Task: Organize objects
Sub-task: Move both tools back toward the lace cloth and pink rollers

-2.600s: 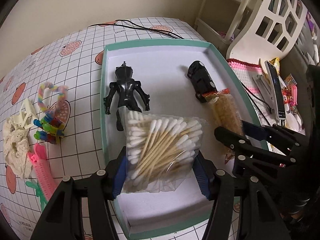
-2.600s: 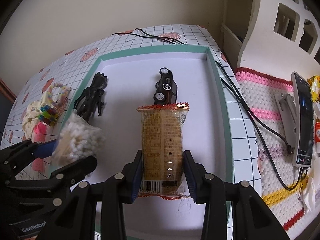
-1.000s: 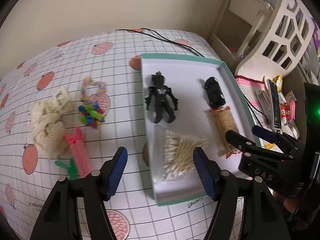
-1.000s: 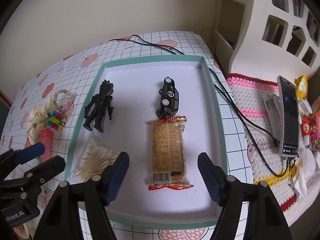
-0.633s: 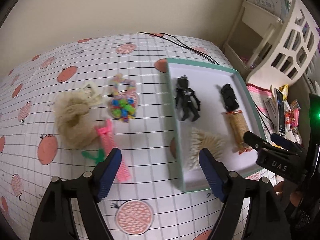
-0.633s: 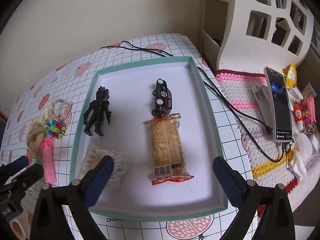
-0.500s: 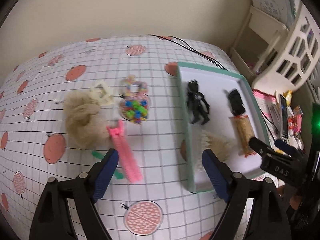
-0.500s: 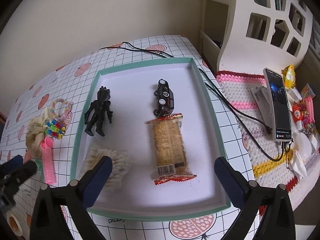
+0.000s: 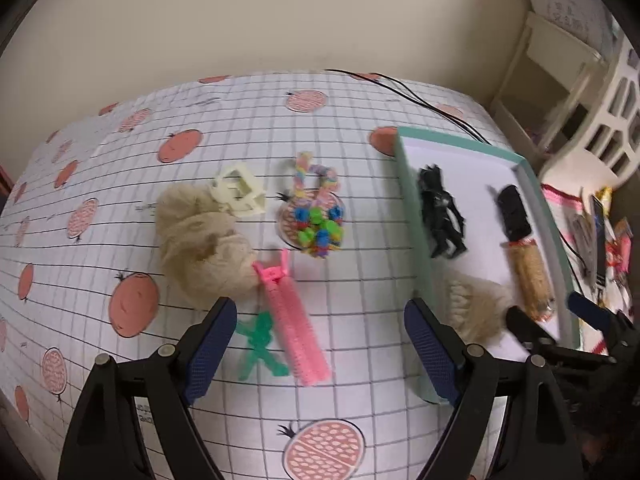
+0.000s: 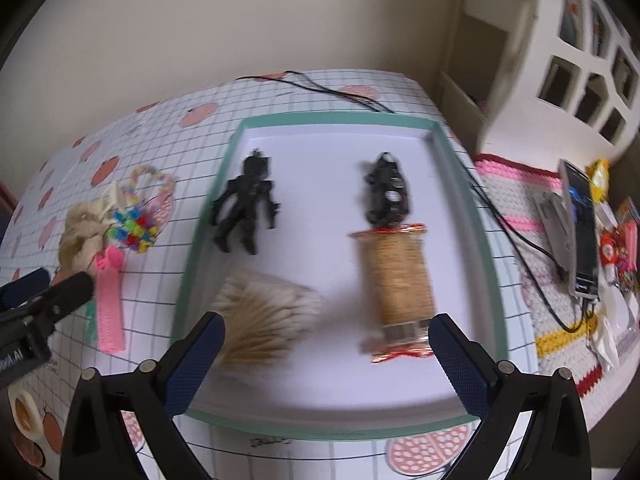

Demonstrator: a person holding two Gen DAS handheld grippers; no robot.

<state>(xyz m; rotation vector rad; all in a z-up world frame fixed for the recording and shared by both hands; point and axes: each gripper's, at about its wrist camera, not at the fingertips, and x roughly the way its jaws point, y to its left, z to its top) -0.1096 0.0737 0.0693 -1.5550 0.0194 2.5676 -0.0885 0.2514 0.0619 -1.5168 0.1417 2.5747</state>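
A teal-rimmed white tray holds a black figure, a black toy car, a cracker packet and a bag of cotton swabs. On the cloth left of the tray lie a pink hair clip, a green toy figure, a colourful bead bracelet, a beige scrunchie and a cream clip. My left gripper hangs open above the pink clip. My right gripper is open over the tray's near end, holding nothing.
Black cables run across the far table edge. To the right stand a white lattice shelf, a crocheted mat with a phone and small packets. A tape roll lies at the near left.
Both grippers let go of the swab bag and cracker packet in the tray, opened and pulled back upward. The left gripper has swung left over the loose items on the cloth.
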